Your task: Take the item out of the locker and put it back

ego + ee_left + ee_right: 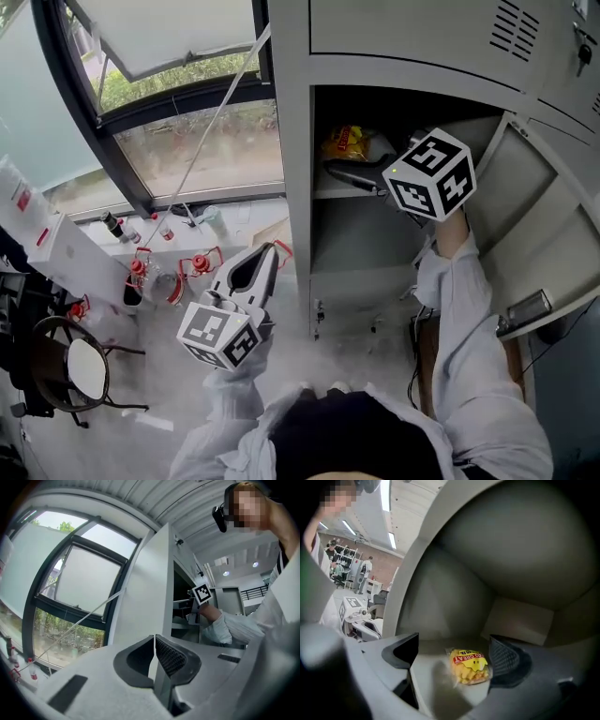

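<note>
Grey plastic fingers of my left gripper point(154, 648) are closed tip to tip on nothing. It waits low outside the locker point(298, 141), aimed up at the pale side wall.

Past it, my right arm goes in through the open door point(539, 225), and the right gripper point(455, 649) hangs just above the inner shelf point(337, 192). Its fingers are spread wide and hold nothing, with the snack packet point(471, 666) lying flat on the shelf between them. The packet lies just beside the right-hand ribbed pad, possibly brushing it, with bare shelf between it and the other finger.

I read this as the taking-out step, right before the grasp. The next move calls for shifting a little toward the packet's side so it sits centred. Then I should close gently, lift clear of the shelf and draw back through the doorway without catching the frame.

The packet is small and clear-edged, with yellow contents, a red band of print across the top and a smiling face on the front. It looks light and crinkly, and I expect it to crumple or slip if squeezed hard. Beyond it there is only the dim grey back wall point(520, 620) of the compartment.
</note>
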